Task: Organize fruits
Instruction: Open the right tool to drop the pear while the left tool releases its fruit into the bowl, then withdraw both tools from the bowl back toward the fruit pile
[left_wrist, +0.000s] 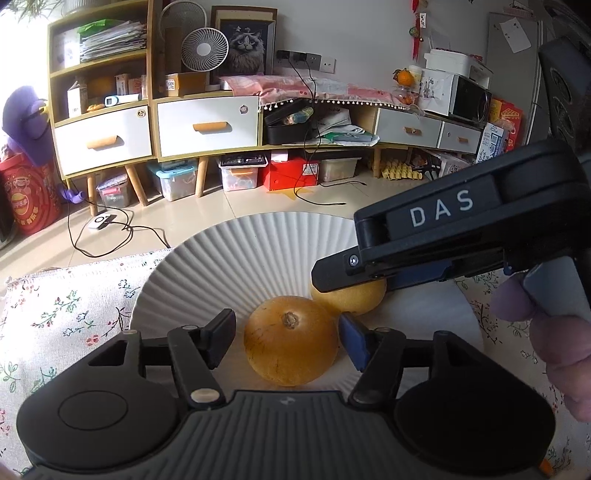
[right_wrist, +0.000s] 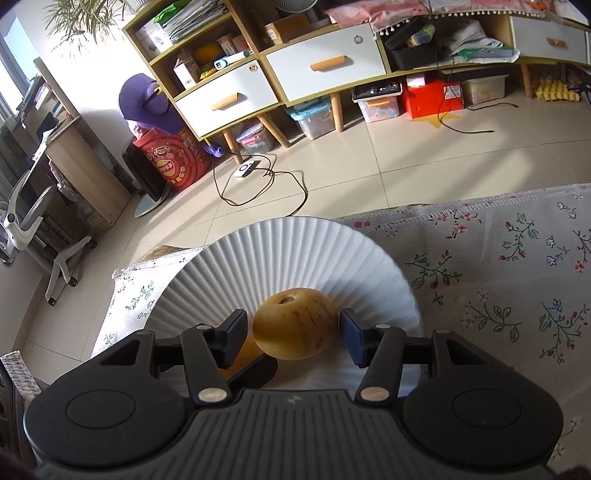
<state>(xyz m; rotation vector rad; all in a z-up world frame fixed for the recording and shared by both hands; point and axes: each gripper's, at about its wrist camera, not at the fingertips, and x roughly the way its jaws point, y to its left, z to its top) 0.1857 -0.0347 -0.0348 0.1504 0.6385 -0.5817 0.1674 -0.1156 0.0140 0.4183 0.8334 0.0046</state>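
Two round yellow-brown fruits lie side by side on a white ribbed plate (left_wrist: 240, 258) on the flowered cloth. In the left wrist view my left gripper (left_wrist: 288, 339) straddles the nearer fruit (left_wrist: 291, 347), stem end up. A small gap shows at its left pad, so it stands open. The right gripper (left_wrist: 351, 280) reaches in from the right over the second fruit (left_wrist: 347, 299). In the right wrist view the right gripper (right_wrist: 293, 338) is open around that fruit (right_wrist: 295, 328), which rests on the plate (right_wrist: 295, 251). The other fruit (right_wrist: 242, 354) peeks out behind its left finger.
A flowered tablecloth (right_wrist: 498, 295) covers the table; the plate sits at its far edge above the tiled floor (right_wrist: 369, 166). A person's hand (left_wrist: 554, 350) holds the right gripper's handle. Cabinets (left_wrist: 207, 122), boxes and cables lie beyond on the floor.
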